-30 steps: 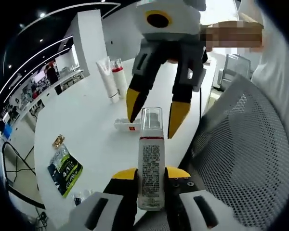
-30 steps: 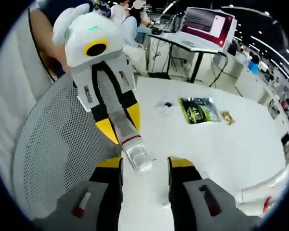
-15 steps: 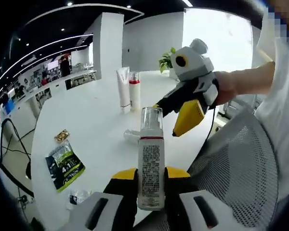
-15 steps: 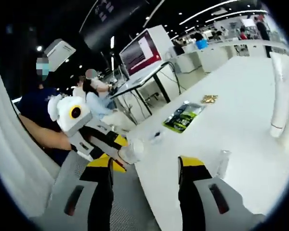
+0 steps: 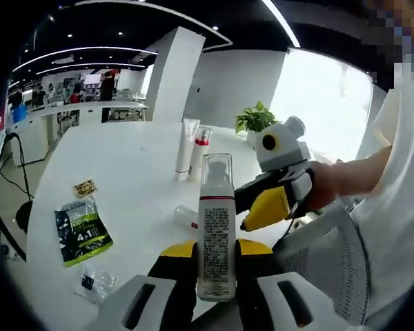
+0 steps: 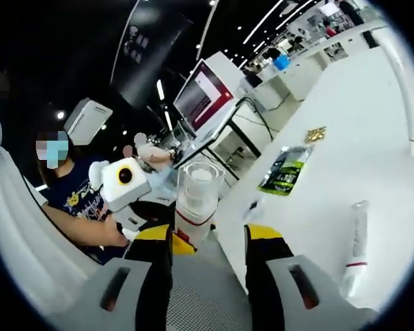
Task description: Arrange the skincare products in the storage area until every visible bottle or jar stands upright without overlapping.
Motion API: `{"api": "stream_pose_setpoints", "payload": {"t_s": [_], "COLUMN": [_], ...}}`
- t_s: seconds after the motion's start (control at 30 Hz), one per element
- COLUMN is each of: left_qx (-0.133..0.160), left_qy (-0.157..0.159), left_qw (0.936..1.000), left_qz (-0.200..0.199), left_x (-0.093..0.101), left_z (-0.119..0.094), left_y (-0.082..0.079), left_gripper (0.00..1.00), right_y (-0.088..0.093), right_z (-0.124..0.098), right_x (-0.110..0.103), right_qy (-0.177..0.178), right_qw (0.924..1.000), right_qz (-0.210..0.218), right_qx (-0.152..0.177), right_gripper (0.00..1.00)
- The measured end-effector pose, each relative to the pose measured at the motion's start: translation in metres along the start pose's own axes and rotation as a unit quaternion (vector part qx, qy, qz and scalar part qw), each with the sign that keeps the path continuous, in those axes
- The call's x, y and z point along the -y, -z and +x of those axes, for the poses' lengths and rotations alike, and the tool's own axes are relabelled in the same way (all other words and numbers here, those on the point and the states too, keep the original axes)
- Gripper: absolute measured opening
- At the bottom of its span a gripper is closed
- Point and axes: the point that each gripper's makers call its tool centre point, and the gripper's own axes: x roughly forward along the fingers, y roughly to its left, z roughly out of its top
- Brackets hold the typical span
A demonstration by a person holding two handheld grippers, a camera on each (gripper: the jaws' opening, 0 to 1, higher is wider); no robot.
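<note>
Left gripper (image 5: 215,249) pinches a bottle (image 5: 216,231) (clear cap up). Right gripper (image 6: 207,234) is spread, a tube (image 6: 355,247) lying right of it.

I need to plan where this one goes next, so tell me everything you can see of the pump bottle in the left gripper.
The pump bottle is a slim white cylinder with a block of small dark print, a thin red band at the shoulder and a clear cap on top. The left gripper is clamped on its lower body, holding it upright in that view, off the white table. In the right gripper view the same bottle shows cap-first.
</note>
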Motion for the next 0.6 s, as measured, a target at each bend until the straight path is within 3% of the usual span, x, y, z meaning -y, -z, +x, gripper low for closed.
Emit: {"api": "stream_pose_setpoints", "payload": {"t_s": [0.27, 0.37, 0.6], "left_qx": [-0.001, -0.004, 0.005], "left_qy": [0.013, 0.013, 0.032], "left_qw": [0.9998, 0.9997, 0.9988], "left_qz": [-0.013, -0.019, -0.036], "left_x": [0.005, 0.004, 0.008], "left_z": [0.001, 0.001, 0.0], "left_y": [0.0, 0.001, -0.002], "left_gripper": [0.2, 0.2, 0.2], "right_y": [-0.012, -0.012, -0.016], "right_z": [0.007, 0.011, 0.009], "right_x": [-0.013, -0.02, -0.023], "right_qy": [-0.017, -0.017, -0.021], "right_qw": [0.9991, 0.9995, 0.9992], "right_qz": [0.028, 0.012, 0.007], "right_qx": [0.028, 0.023, 0.033], "right_gripper": [0.28, 0.21, 0.2]}}
